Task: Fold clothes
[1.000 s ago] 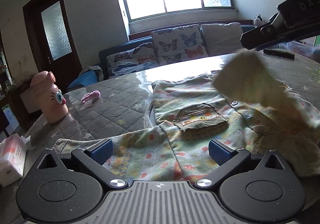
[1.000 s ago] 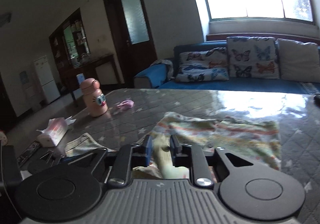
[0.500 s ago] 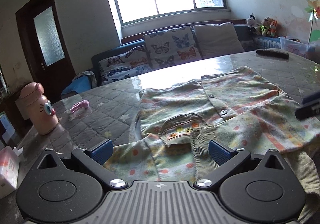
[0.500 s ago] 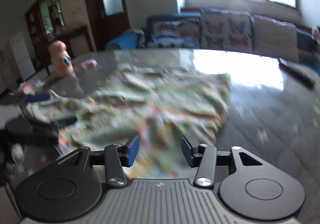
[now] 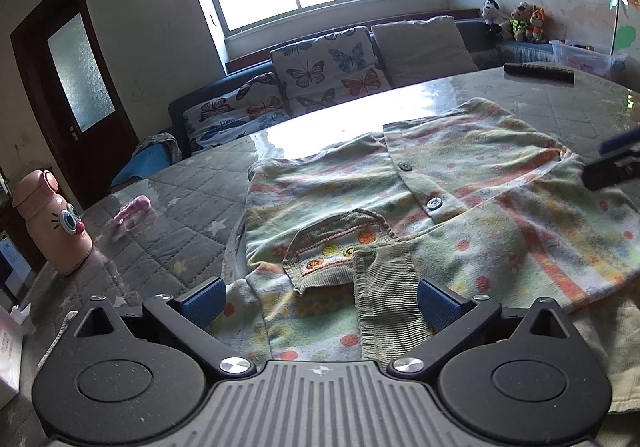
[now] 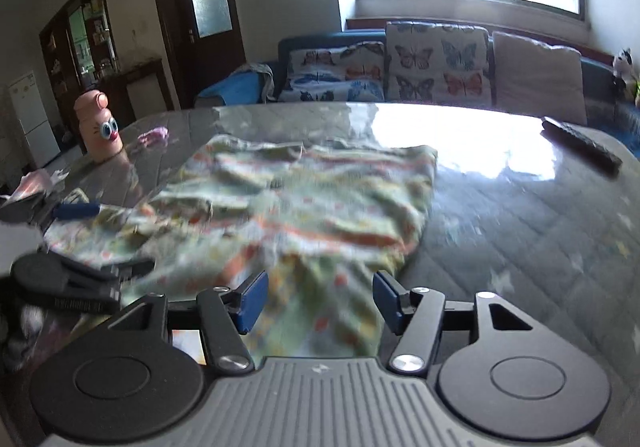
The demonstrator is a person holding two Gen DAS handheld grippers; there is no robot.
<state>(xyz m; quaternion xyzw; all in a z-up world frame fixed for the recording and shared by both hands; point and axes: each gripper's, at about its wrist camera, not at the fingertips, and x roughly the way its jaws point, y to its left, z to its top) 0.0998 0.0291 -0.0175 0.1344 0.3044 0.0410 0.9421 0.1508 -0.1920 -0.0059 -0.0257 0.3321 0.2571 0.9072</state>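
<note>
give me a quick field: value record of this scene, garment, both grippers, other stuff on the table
garment: patterned shirt lying flat on the table, sleeve folded across its front
sleeve cuff: ribbed cuff lies beside the chest pocket
left gripper: open, over the near hem
right gripper: open, over the shirt's edge
other items: pink bottle, remote
</note>
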